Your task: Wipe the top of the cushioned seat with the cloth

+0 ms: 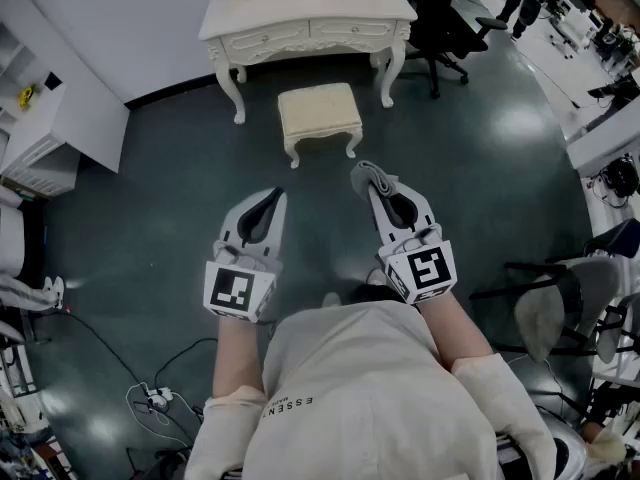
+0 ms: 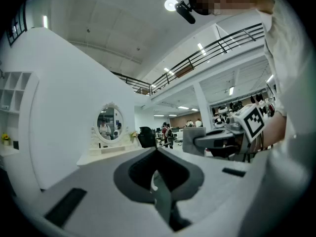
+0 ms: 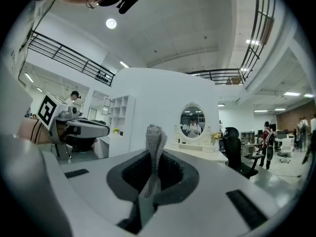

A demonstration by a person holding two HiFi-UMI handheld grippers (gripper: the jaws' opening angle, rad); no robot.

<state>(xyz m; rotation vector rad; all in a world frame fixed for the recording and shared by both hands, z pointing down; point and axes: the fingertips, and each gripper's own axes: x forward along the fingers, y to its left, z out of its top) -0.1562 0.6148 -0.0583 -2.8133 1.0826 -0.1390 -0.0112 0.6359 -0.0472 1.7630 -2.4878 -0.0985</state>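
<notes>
Bright ceiling lights point(image 3: 111, 23); glare on floor point(image 1: 520, 123); fisheye edges dark, curved.

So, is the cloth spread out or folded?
Folded: the cloth stands as a narrow bunched strip, pinched in the right gripper's shut jaws.

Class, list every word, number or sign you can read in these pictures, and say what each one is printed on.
"ESSEN": on the person's shirt, head view; any letters after these can't be read.
Left cube and right cube: black-and-white square markers only, no words or numbers.
Both gripper views: no readable text.
</notes>
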